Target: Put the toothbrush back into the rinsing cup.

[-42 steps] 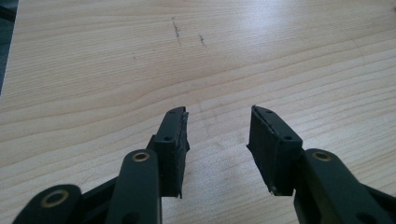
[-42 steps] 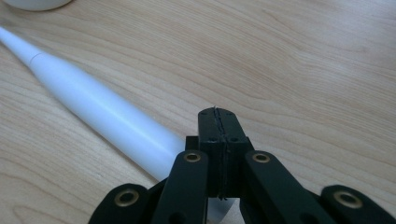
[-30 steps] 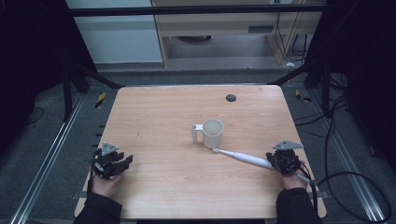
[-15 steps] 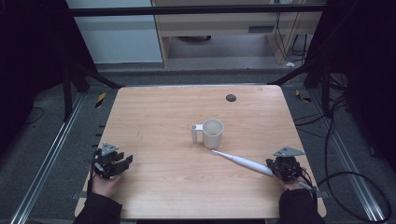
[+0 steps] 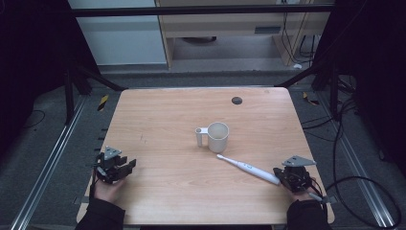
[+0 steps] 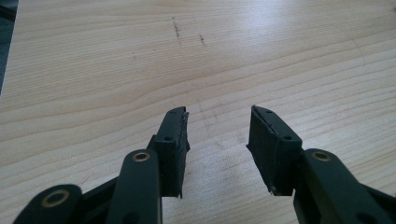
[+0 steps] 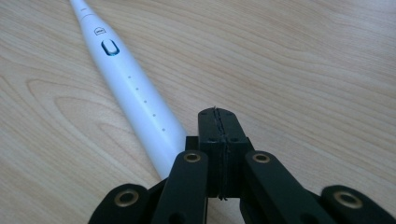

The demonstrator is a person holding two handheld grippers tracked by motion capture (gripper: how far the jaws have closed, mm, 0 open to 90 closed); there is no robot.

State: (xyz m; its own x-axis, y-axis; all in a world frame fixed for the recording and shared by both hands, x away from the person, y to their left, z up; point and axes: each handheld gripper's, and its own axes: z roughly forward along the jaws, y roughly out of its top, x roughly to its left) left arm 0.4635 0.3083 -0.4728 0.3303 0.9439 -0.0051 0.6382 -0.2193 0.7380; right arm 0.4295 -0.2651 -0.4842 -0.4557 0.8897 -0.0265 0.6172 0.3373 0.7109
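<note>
No text could be read; the white toothbrush (image 7: pixel 133 91) bore a small dark logo above its blue-ringed button, too small to make out.

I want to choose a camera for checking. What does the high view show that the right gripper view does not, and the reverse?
The high view adds the white mug, a dark round spot far on the table, and the left claw. The right gripper view adds the blue-ringed button and the right claw shut beside the handle. Both show the white toothbrush lying on the wood.
</note>
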